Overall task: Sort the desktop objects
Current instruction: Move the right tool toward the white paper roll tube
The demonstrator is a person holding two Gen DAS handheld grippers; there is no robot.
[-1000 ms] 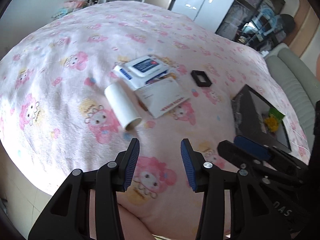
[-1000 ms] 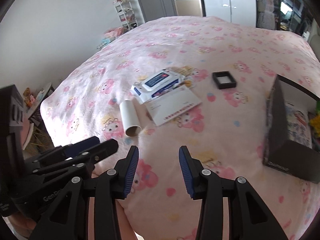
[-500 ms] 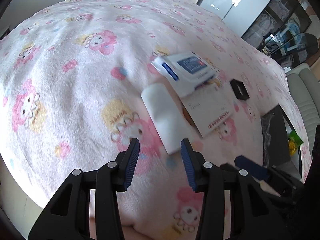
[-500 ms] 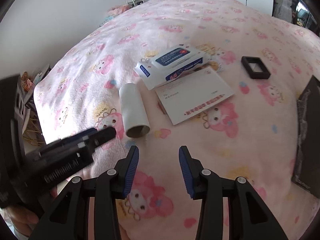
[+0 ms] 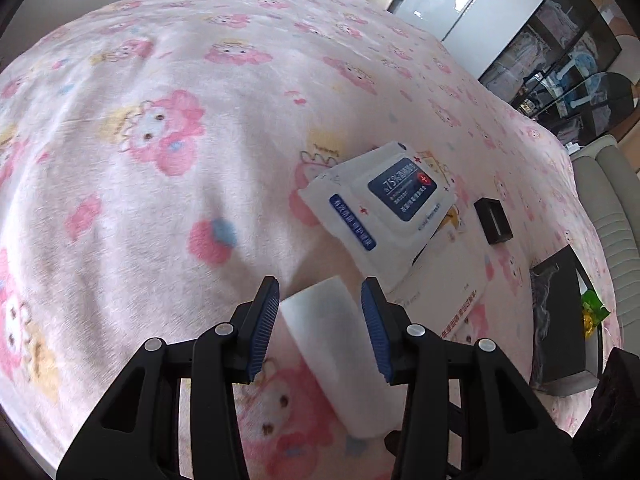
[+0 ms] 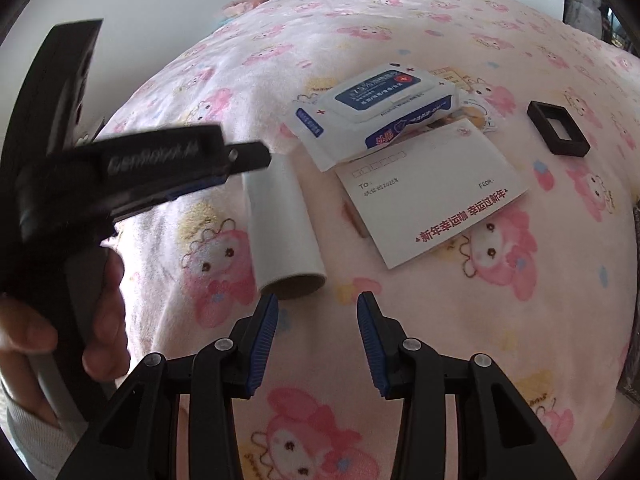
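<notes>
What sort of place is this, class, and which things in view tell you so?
Probably a home living space rather than an office: the surface is covered by a pink cartoon-print blanket, a pale sofa stands beside it, and glass-fronted cabinets line the far wall.

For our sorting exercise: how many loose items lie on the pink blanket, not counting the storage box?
4: white roll at the left claw, wipes pack, envelope beneath it, black frame far right.

Pink cartoon blanket [image 6: 460, 20] carries white tube [image 6: 282, 220], wipes pack [image 6: 372, 112], envelope [image 6: 432, 192], black frame [image 6: 558, 128].
</notes>
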